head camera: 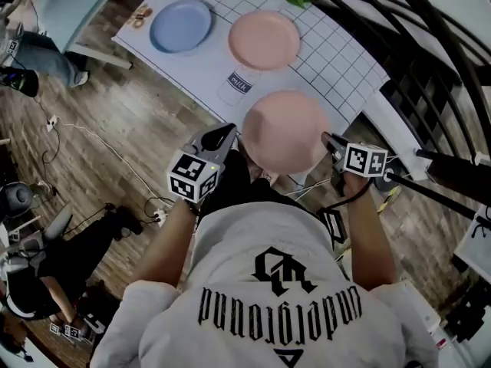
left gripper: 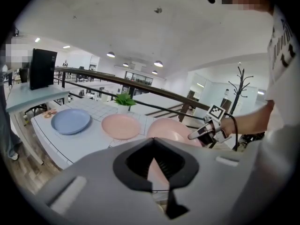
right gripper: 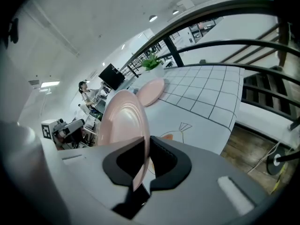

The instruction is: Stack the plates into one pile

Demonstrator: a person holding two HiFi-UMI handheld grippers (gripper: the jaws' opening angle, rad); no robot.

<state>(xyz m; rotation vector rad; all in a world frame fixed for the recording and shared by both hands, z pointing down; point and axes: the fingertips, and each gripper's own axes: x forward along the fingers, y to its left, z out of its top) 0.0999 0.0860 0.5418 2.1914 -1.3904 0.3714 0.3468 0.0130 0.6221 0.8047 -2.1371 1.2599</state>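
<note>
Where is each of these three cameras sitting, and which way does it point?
Head view: on the head, steeply down onto held plate, left tool, right tool, table; arms and shirt show.
Left gripper view: on the left tool, facing across the table to the blue plate; the right arm shows.
Right gripper view: on the right tool, facing across the held plate toward the left tool.
Shared: all three see the held plate.

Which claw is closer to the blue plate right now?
Left. The left claw sits at the lifted pink plate's left rim, the blue plate's side; the right claw grips its opposite rim, farther away.
</note>
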